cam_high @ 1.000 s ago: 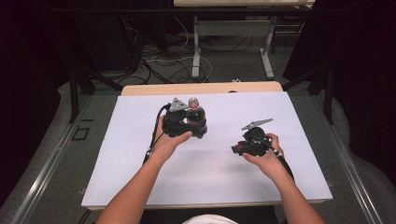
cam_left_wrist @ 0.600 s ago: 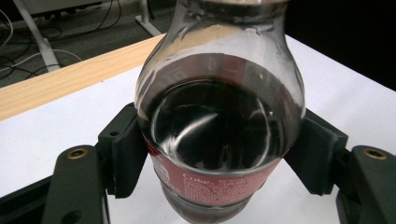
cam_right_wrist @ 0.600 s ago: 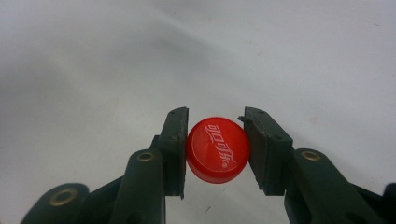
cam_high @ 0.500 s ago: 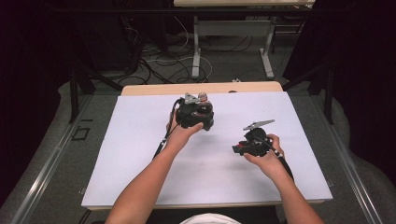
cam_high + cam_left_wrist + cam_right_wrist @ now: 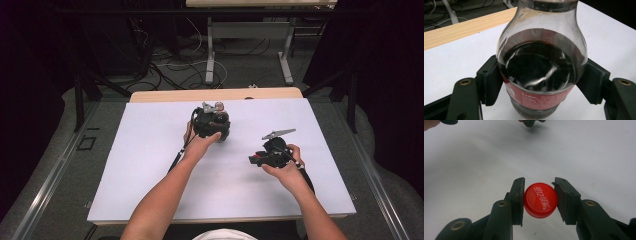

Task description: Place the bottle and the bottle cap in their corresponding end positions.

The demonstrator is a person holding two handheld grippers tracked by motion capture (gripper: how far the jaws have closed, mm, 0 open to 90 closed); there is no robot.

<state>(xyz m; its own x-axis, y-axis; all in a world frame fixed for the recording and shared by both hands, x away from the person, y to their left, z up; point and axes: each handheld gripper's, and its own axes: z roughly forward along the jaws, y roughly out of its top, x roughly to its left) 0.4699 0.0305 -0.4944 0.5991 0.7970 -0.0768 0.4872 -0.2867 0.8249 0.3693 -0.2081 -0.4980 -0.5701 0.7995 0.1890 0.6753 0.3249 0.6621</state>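
On the white table top (image 5: 150,165), toward its far middle, the left gripper (image 5: 212,125) is clamped on a cola bottle (image 5: 220,119), held by the person's left hand (image 5: 200,145). From the left gripper view, its 2 jaws press against opposite sides of the bottle (image 5: 541,67), at the level where the clear shoulder meets the red label; the dark drink fills the body up to the shoulder, and the bottle's base sits on or just above the white surface, which of the 2 cannot be told. A strip of bare wooden table edge (image 5: 461,32) runs behind it. Nearer the person and to the right, well apart from the bottle, the right gripper (image 5: 260,159) is held in the right hand (image 5: 285,167), with the grey three-cornered plate (image 5: 278,133) standing above it. The right gripper view shows its 2 jaws closed on a red bottle cap (image 5: 540,200), one pad touching each side of the rim, the cap's white lettering facing the camera and the cap lifted clear of the table. At that view's top edge the left gripper (image 5: 531,123) shows farther off. Both forearms come in from the near edge of the table.
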